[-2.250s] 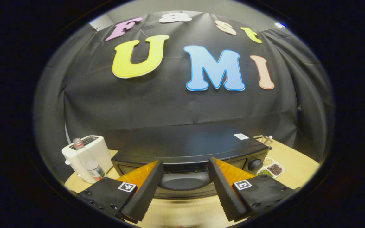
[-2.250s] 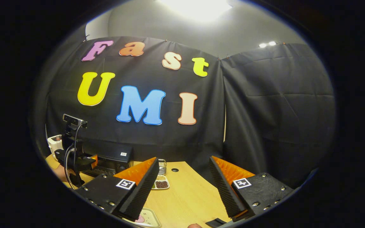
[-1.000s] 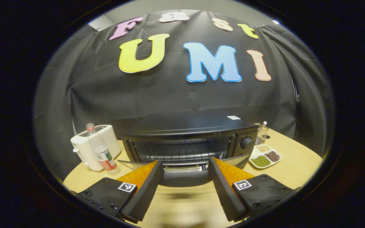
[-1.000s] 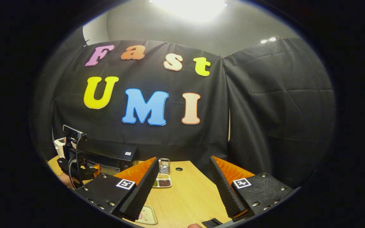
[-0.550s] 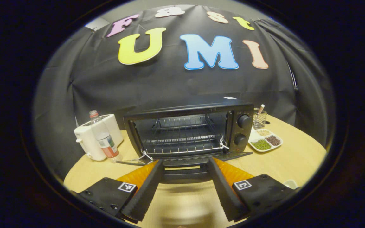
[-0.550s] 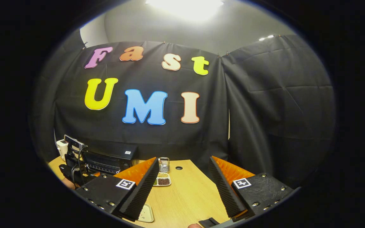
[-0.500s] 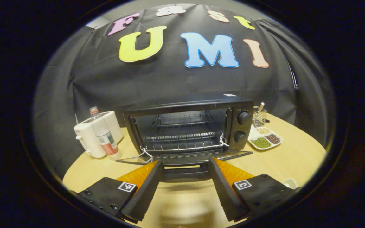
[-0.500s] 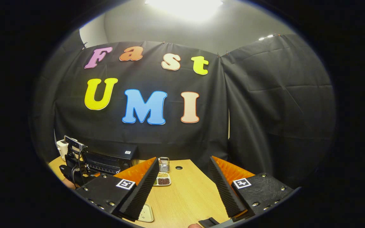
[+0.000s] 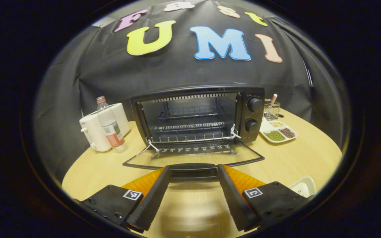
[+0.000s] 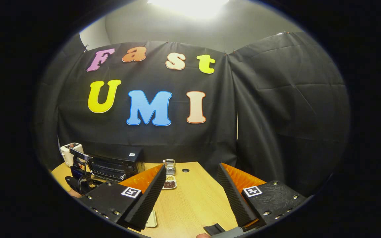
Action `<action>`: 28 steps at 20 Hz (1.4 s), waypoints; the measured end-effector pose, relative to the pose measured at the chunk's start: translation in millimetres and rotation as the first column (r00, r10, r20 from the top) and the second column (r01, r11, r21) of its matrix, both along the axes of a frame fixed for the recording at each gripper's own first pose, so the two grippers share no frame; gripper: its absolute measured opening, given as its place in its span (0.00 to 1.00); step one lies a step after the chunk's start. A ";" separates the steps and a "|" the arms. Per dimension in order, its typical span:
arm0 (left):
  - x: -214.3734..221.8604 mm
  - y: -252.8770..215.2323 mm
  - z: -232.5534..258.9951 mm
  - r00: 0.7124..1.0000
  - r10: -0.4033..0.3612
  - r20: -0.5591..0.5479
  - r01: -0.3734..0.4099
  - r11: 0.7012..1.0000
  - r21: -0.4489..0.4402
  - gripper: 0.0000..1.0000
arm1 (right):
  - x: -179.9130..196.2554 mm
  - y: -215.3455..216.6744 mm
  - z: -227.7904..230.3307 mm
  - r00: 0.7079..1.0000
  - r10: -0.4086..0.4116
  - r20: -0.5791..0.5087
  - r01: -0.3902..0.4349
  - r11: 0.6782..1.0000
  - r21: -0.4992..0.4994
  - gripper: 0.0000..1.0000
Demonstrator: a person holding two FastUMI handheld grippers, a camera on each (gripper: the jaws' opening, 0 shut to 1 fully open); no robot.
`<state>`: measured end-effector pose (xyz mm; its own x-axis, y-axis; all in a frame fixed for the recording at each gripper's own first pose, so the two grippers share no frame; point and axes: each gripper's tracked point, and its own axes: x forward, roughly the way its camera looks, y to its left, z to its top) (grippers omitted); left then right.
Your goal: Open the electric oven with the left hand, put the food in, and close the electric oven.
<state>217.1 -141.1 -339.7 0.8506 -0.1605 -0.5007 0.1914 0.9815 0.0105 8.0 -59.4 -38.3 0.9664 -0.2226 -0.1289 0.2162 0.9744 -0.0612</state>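
The black electric oven stands at the back of the round wooden table, its wire racks bare. Its glass door lies folded down flat toward me. The door handle sits between the tips of my left gripper, whose jaws stand wide apart. A small cream tray rests at the table's near right; its contents are hidden. In the right gripper view, the oven is far left, with the left gripper in front of it. My right gripper hangs open above the table, holding nothing.
Left of the oven stand a white toaster and a plastic bottle. To its right are a divided dish of beans and a wire holder. A cream tray and a black part lie near the right gripper.
The oven door has swung down from shut to fully open as my left gripper drew back and down with the handle between its fingers. The right gripper has barely shifted.
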 end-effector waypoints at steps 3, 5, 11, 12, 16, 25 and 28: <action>-10.3 -2.8 -11.2 1.000 -0.012 -0.017 0.013 1.000 0.017 1.00 | 0.1 -0.6 -5.9 1.000 0.010 -0.019 -0.009 1.000 0.017 0.96; -16.0 -4.2 -13.1 1.000 -0.014 -0.023 0.015 1.000 0.019 1.00 | 0.0 1.1 -10.8 0.999 0.025 -0.033 -0.024 0.999 0.034 0.96; -22.3 7.9 32.6 0.999 0.024 0.039 -0.023 0.999 -0.029 1.00 | 14.3 8.9 -19.6 0.994 0.093 -0.060 -0.089 0.994 0.058 0.96; -21.5 11.4 45.1 0.998 0.034 0.061 -0.031 0.999 -0.040 0.96 | 18.6 13.1 -21.5 0.992 0.111 -0.062 -0.106 0.992 0.067 0.96; -23.8 24.7 109.8 0.984 0.056 0.169 -0.043 0.996 -0.081 0.91 | 32.2 36.8 -38.1 0.969 0.225 -0.106 -0.209 0.968 0.139 0.96; -56.4 76.0 206.6 0.938 0.121 0.325 -0.088 0.990 -0.113 1.00 | 45.9 75.0 -112.7 0.813 0.474 -0.339 -0.359 0.865 0.350 0.97; -74.9 101.5 226.4 0.924 0.159 0.349 -0.128 0.985 -0.112 0.95 | 49.3 85.4 -134.1 0.760 0.525 -0.383 -0.370 0.834 0.409 0.97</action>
